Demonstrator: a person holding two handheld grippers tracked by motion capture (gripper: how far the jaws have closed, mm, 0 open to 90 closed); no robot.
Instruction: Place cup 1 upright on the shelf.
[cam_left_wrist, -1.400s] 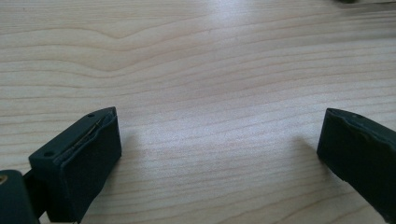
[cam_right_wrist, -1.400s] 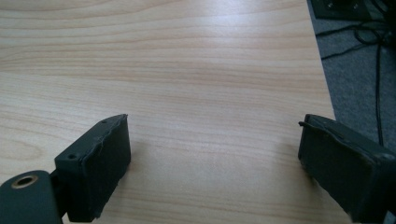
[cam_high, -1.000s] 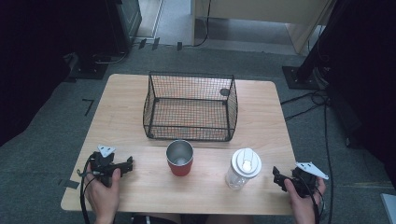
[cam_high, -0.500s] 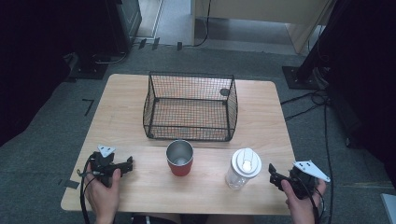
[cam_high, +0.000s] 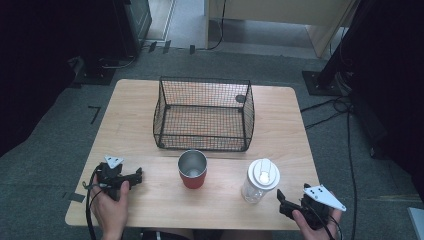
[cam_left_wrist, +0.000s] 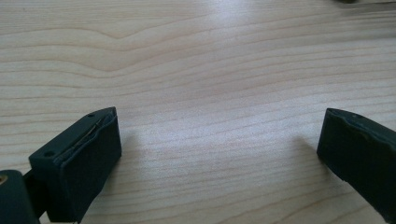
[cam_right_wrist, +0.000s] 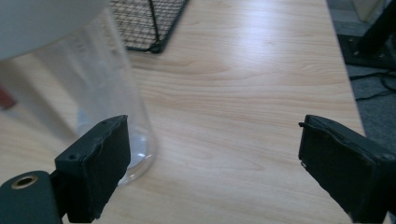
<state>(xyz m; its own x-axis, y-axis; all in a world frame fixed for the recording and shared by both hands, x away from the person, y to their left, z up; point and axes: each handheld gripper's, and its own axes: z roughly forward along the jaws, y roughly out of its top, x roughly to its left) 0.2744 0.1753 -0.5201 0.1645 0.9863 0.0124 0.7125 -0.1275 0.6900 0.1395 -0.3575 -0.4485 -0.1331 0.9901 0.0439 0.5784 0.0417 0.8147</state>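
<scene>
One wire basket (cam_high: 204, 114), one red tumbler (cam_high: 192, 169) and one clear lidded bottle (cam_high: 260, 180) on the tabletop (cam_high: 135, 112). Left hand-held gripper (cam_high: 134, 176) and right hand-held gripper (cam_high: 282, 200): both wide, empty; the bottle stands just beside the right one.

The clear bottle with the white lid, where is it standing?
In the high view the clear bottle stands near the table's front edge, right of the red cup, with the right gripper close beside it.

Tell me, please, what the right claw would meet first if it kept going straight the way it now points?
Most likely the clear bottle. The right claw, open, points up and left at it in the high view. In the right gripper view the bottle sits left of centre, so the claw might only graze it; beyond lies bare table.
</scene>
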